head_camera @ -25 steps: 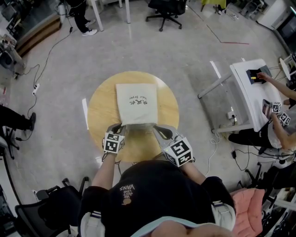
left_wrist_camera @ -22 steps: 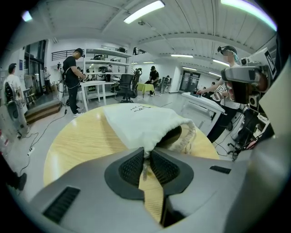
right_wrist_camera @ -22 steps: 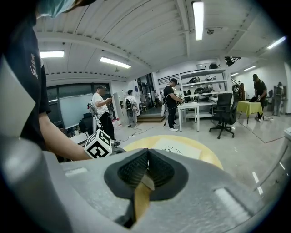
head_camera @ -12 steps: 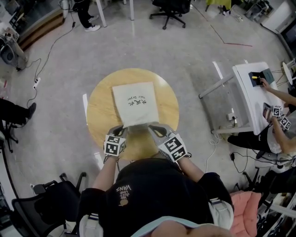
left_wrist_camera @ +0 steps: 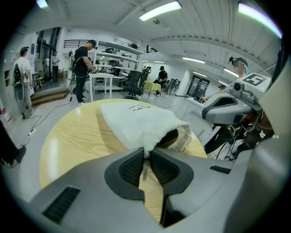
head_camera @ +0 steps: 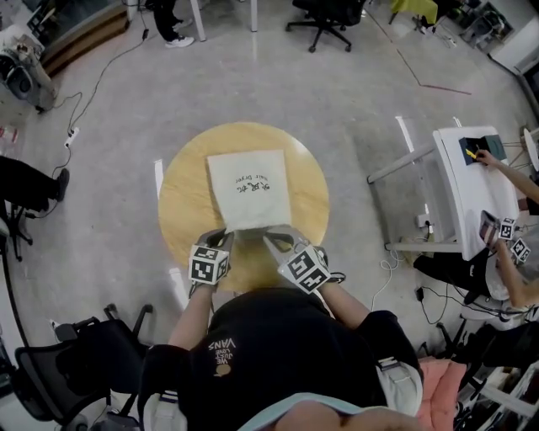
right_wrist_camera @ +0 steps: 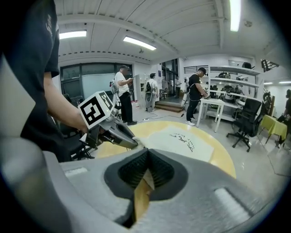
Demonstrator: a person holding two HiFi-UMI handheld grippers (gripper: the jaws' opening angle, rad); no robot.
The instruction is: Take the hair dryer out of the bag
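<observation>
At the bottom of the head view we see our own black shirt (head_camera: 278,353); just above it, both arms reach to the near rim of the round wooden desk (head_camera: 185,202). The left hand-held gripper (head_camera: 226,237) is at the lower middle of the frame; its own view shows the jaws narrow and pinched on the near edge of the white drawstring bag (head_camera: 248,189), with a bit of cord hanging between the pads. The right hand-held gripper (head_camera: 268,242) sits just beside it, to the right, at the same bag edge; its jaws are pressed fully together, and we cannot tell whether any fabric is nipped between them. The bag lies flat across the middle of the desk, dark print on top, its gathered mouth (left_wrist_camera: 170,137) turned toward us and gaping a little; a dark shape shows inside that mouth, and we cannot tell whether it is the hair dryer, which is nowhere plainly in sight. Farther off, a cable (head_camera: 84,109) trails over the grey floor at the upper left; a white table (head_camera: 472,181) stands at the right; an office chair (head_camera: 324,13) is at the top edge.
</observation>
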